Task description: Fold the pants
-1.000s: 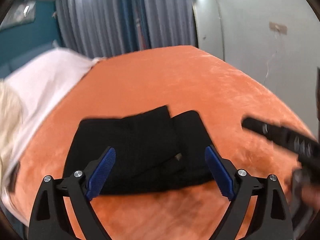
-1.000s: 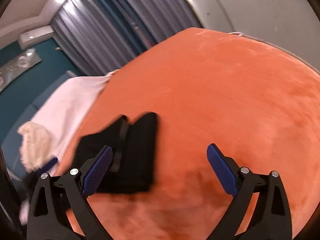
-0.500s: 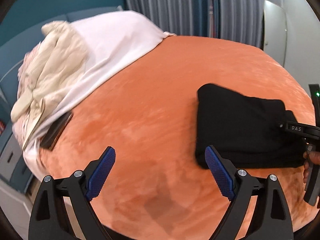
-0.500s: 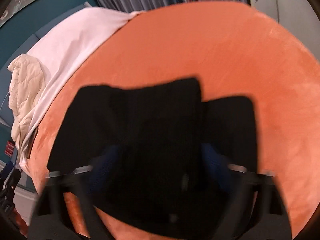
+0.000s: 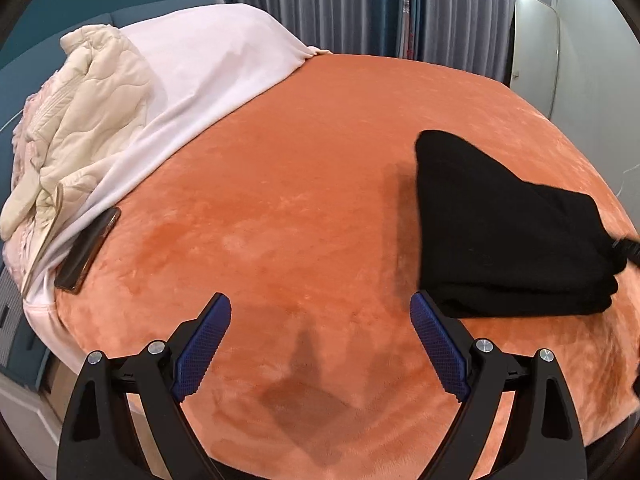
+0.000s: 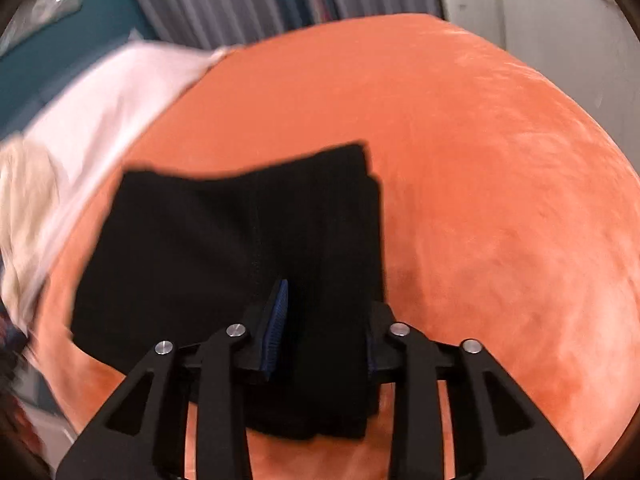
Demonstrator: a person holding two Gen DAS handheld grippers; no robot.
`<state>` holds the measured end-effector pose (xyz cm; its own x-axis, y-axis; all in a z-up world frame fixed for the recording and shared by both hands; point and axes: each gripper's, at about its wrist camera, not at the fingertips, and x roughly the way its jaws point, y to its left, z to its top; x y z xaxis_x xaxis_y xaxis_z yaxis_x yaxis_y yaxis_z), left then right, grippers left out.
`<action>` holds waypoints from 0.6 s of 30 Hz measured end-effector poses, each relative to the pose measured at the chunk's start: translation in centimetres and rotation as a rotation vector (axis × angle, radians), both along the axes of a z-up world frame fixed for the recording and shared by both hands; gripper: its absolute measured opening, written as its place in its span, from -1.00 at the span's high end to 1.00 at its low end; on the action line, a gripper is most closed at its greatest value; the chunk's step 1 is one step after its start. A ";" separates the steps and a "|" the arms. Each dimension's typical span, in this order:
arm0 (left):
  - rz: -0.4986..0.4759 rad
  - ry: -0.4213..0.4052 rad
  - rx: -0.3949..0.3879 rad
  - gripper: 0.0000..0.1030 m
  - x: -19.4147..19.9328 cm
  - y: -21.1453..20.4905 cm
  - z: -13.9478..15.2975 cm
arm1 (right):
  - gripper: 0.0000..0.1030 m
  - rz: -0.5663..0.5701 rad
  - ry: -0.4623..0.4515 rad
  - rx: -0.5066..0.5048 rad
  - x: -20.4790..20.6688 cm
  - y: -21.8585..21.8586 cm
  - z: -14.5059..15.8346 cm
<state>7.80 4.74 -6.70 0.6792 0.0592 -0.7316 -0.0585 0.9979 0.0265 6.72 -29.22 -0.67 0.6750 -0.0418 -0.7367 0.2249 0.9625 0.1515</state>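
The black pants (image 5: 504,232) are folded into a thick bundle and rest on the orange bed cover (image 5: 304,184), at the right in the left wrist view. My left gripper (image 5: 320,344) is open and empty, left of the bundle. My right gripper (image 6: 324,328) is shut on the near edge of the folded pants (image 6: 240,248); the cloth fills the gap between its blue pads (image 6: 278,320). The far end of the bundle looks lifted off the cover. A black part of the right gripper (image 5: 628,246) shows at the bundle's right edge.
A white sheet (image 5: 208,76) and a cream quilted jacket (image 5: 80,120) lie at the bed's left side. A dark phone (image 5: 88,250) lies at the sheet's edge. Grey curtains (image 5: 360,4) and a white wall (image 5: 600,60) stand behind the bed.
My right gripper has come in over the pants and shut on their near edge. My left gripper has swung away to the left, off the pants, and stays open.
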 end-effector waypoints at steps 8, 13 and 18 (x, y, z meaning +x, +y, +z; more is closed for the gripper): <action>-0.053 -0.065 -0.055 -0.72 2.3 -2.0 2.9 | 0.46 0.199 -0.110 -0.019 0.8 6.0 5.6; -0.214 0.039 -0.187 -0.76 6.2 -6.2 1.5 | 0.53 0.254 -0.027 0.056 6.6 8.1 3.7; -0.137 0.201 -0.125 -0.85 9.8 -6.3 -5.8 | 0.59 0.301 0.189 0.007 12.0 10.5 -3.6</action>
